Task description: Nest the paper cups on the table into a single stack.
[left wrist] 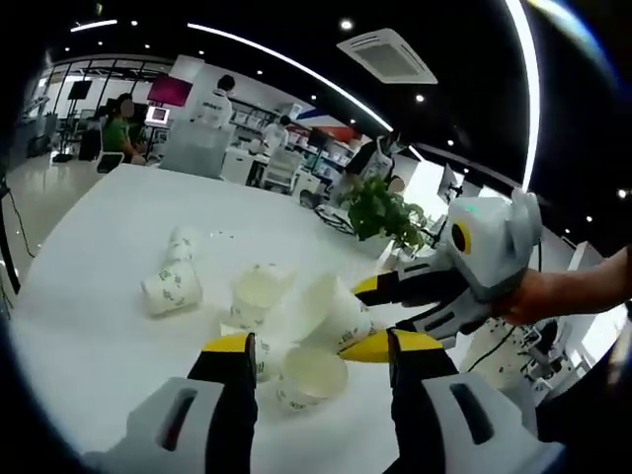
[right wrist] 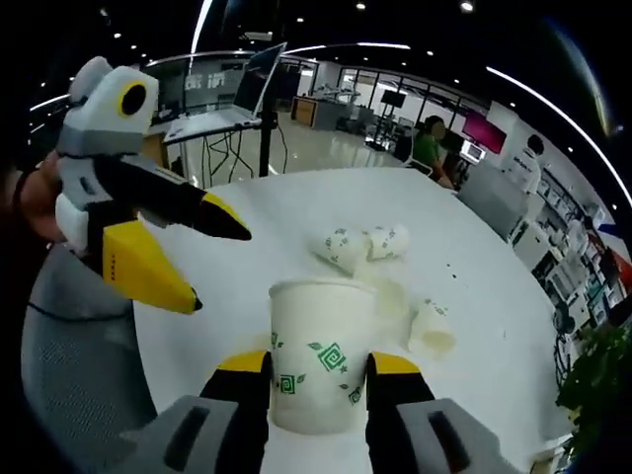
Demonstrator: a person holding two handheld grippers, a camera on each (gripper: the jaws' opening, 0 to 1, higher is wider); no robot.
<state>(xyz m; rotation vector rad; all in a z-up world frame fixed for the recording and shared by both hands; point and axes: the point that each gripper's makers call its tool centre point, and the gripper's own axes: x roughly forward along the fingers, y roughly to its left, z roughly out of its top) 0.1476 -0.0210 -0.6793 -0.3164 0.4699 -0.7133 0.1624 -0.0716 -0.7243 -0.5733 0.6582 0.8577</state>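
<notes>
Several white paper cups with green print lie on a white table (left wrist: 99, 336). My left gripper (left wrist: 316, 348) is open over an upright cup (left wrist: 312, 376) without touching it. Further cups lie at the left (left wrist: 173, 287), behind it (left wrist: 182, 243) and in the middle (left wrist: 259, 294). My right gripper (left wrist: 351, 318) comes in from the right, shut on a tilted cup (left wrist: 331, 308). In the right gripper view the right gripper (right wrist: 318, 370) clamps that cup (right wrist: 321, 346) upright. The left gripper (right wrist: 222, 269) hangs open at the left. Loose cups (right wrist: 342, 247) (right wrist: 388, 240) (right wrist: 433, 329) lie beyond.
A potted plant (left wrist: 380, 212) stands at the table's far edge. A laptop on a stand (right wrist: 222, 118) is beyond the table. Seated people (left wrist: 118, 128) and office furniture fill the background. A person's hand (left wrist: 538, 296) holds the right gripper.
</notes>
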